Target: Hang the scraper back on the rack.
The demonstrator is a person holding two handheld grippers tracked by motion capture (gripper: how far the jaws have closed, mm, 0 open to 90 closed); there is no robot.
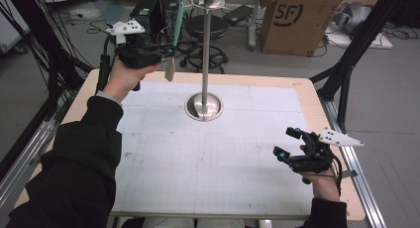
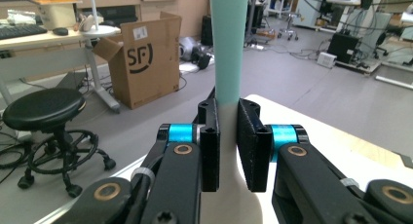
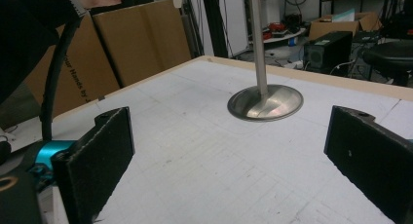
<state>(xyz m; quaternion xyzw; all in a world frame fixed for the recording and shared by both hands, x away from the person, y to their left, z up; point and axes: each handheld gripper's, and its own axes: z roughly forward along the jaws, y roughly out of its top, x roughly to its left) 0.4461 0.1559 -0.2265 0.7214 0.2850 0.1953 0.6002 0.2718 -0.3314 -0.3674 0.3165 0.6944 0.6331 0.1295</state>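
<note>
A utensil with a teal handle point(image 1: 177, 21) and a pale beige lower part point(image 1: 169, 69) hangs upright above the table's far left corner. My left gripper point(image 1: 166, 53) is shut on it where teal meets beige. In the left gripper view both pads press the utensil point(image 2: 228, 48) and my left gripper point(image 2: 228, 118) points level. A metal stand point(image 1: 205, 54) with a round base point(image 1: 203, 107) rises from the table's far middle, just right of the utensil. Near the table's right edge my right gripper point(image 1: 288, 142) stands open and holds nothing. In its own view my right gripper point(image 3: 229, 151) faces the stand base point(image 3: 265, 103).
A white gridded mat point(image 1: 208, 158) covers the wooden table. Beyond the far edge stand a black stool point(image 1: 205, 27) and a cardboard box point(image 1: 297, 20). Black frame legs point(image 1: 346, 74) rise at the table's right corner. A person's dark sleeve point(image 1: 81, 163) lies along the left side.
</note>
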